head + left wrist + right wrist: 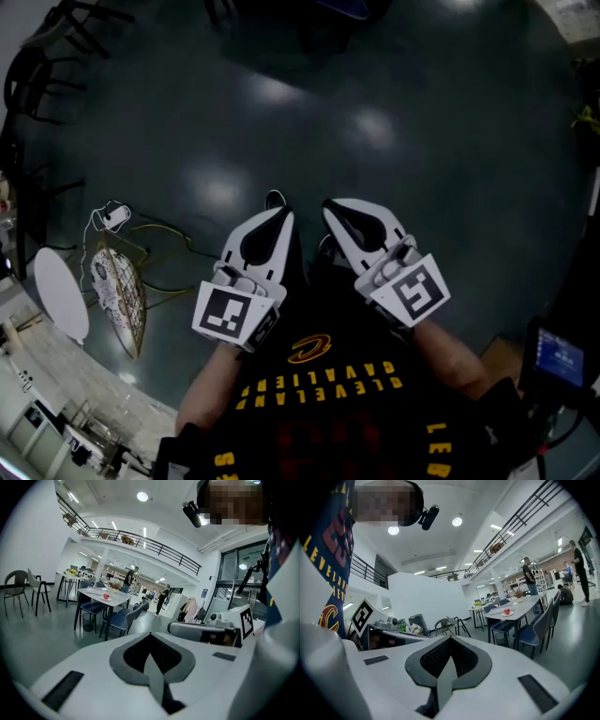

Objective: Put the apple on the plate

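Far across the room, the apple (106,596) sits on a counter (119,598), well apart from you. Your left gripper (280,213) and right gripper (329,207) are both clenched, empty.

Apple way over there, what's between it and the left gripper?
In the left gripper view, grey floor runs from the left gripper to the blue chairs. Then comes the table edge, and then the apple.
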`<state>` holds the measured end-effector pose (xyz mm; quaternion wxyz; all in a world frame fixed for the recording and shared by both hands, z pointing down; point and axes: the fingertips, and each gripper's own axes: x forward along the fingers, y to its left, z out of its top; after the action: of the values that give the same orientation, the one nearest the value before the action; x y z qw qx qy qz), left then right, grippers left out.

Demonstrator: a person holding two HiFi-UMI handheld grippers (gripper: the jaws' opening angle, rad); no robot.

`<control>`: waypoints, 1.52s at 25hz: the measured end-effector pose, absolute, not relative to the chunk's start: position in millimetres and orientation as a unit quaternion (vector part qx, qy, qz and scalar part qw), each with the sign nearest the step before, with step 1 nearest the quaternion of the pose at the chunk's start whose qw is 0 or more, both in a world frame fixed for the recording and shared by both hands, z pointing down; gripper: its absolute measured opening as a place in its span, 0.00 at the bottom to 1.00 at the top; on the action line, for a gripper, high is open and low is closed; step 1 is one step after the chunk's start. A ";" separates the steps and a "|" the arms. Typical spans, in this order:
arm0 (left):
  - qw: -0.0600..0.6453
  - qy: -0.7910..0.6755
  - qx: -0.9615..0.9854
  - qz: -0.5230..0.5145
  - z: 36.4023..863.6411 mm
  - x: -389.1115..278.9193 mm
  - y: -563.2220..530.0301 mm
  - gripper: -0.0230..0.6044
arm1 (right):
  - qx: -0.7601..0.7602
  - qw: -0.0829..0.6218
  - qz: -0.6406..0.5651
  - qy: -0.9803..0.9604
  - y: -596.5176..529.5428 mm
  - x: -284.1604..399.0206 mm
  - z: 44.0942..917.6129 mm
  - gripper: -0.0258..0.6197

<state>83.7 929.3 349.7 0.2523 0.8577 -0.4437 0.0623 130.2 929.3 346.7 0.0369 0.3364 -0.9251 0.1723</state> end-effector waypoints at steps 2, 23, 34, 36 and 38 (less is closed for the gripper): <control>0.257 -0.436 0.860 0.070 356.3 64.7 907.2 0.04 | 0.349 0.042 0.174 -0.920 901.2 118.5 347.5 0.04; 0.244 -0.418 0.874 0.034 324.1 -3.2 712.5 0.04 | 0.427 0.019 0.173 -0.887 720.8 66.1 326.1 0.04; 0.237 -0.474 0.847 0.030 311.5 44.5 584.5 0.04 | 0.380 0.024 0.176 -0.908 588.4 125.8 326.0 0.04; 0.234 -0.486 0.842 0.028 309.7 54.7 563.4 0.04 | 0.378 0.026 0.180 -0.908 565.0 143.0 328.4 0.04; 0.233 -0.495 0.836 0.025 307.8 64.7 546.4 0.04 | 0.383 0.028 0.176 -0.907 543.7 160.9 327.3 0.04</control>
<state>64.7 546.4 307.8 0.2331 0.8365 -0.4953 0.0252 160.9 543.7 327.3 0.0277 0.3825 -0.9066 0.1760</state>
